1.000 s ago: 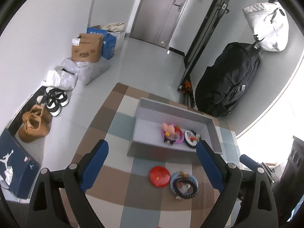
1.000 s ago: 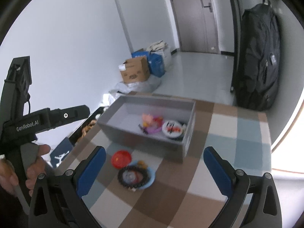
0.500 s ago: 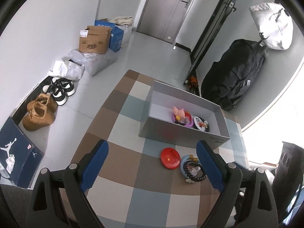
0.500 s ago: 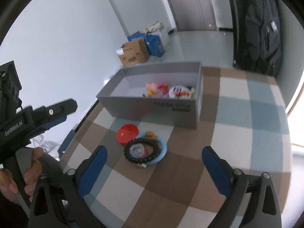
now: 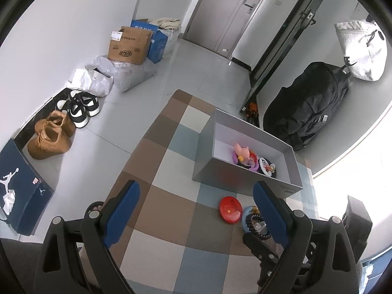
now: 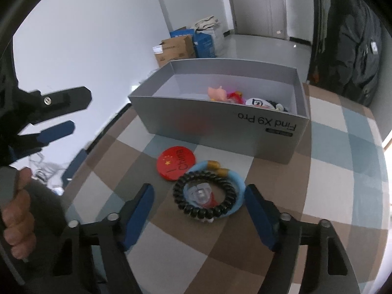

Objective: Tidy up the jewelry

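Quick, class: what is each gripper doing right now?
Left gripper: open, holding nothing.
Right gripper: open, jaws just been closing around the bracelets, not gripping.

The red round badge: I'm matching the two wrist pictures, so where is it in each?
Left wrist view: red round badge low and right of centre, on the checked mat.
Right wrist view: red round badge near centre, left of the bracelets.
Shared landmark: the grey box just behind it.
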The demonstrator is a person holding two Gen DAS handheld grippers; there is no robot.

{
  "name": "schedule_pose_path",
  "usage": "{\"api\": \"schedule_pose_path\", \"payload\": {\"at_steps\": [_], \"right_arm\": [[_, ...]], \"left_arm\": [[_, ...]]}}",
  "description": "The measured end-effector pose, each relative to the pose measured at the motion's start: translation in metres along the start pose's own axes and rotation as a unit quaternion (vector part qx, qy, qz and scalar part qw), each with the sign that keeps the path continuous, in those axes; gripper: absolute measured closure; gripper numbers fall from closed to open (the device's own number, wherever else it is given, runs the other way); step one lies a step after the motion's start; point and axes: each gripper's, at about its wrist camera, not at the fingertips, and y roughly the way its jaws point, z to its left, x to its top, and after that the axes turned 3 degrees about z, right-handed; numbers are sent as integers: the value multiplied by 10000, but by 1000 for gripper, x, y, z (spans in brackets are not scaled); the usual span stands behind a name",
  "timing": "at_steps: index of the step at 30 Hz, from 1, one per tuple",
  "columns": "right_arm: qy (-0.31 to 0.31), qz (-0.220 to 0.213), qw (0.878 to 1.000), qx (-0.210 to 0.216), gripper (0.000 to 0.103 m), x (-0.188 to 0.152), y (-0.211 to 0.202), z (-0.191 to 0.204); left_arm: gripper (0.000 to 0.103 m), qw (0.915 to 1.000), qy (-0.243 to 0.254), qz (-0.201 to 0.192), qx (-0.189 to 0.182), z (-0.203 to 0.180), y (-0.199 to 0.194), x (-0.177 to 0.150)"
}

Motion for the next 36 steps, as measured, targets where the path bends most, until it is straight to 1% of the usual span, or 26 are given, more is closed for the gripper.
{"api": "schedule_pose_path", "payload": {"at_steps": [2, 4, 5, 6, 12, 16, 18, 24, 27, 30, 33, 36], "right_arm": [[29, -13, 10000, -83, 44, -1, 3, -1], [50, -56, 9999, -109, 44, -1, 2, -2], [34, -73, 9999, -128, 47, -1, 2, -2], [5, -99, 9998, -162, 53, -1, 1, -1], [-54, -112, 9997, -198, 57, -1, 1, 3], [5, -184, 9998, -104, 57, -1, -6, 1], [57, -280, 9996, 19, 57, -1, -12, -1], [310, -591, 9976, 191, 57, 3, -33, -15], [465, -797, 9955, 203, 57, 7, -46, -26], [594, -939, 9937, 171, 57, 9, -55, -35], [739, -1023, 9919, 153, 58, 11, -61, -46], [862, -1060, 9905, 141, 59, 11, -65, -53]], "left_arm": [[12, 10000, -44, 20, -37, 2, 0, 1], [12, 9999, -82, 38, -60, 4, 1, 2], [12, 9999, -99, 41, -64, 4, 1, 3], [12, 9999, -124, 47, -75, 5, 1, 3], [12, 9998, -174, 73, -115, 7, 2, 4], [12, 9998, -163, 93, -109, 6, 3, 4], [12, 9998, -158, 92, -97, 6, 3, 4], [12, 9998, -91, 149, -63, 4, 5, 0], [12, 9998, 29, 169, -70, 1, 6, -2], [12, 9994, 164, 284, -143, -5, 9, -6], [12, 9982, 334, 465, -159, -14, 14, -12], [12, 9965, 589, 536, -235, -26, 16, -19]]}}
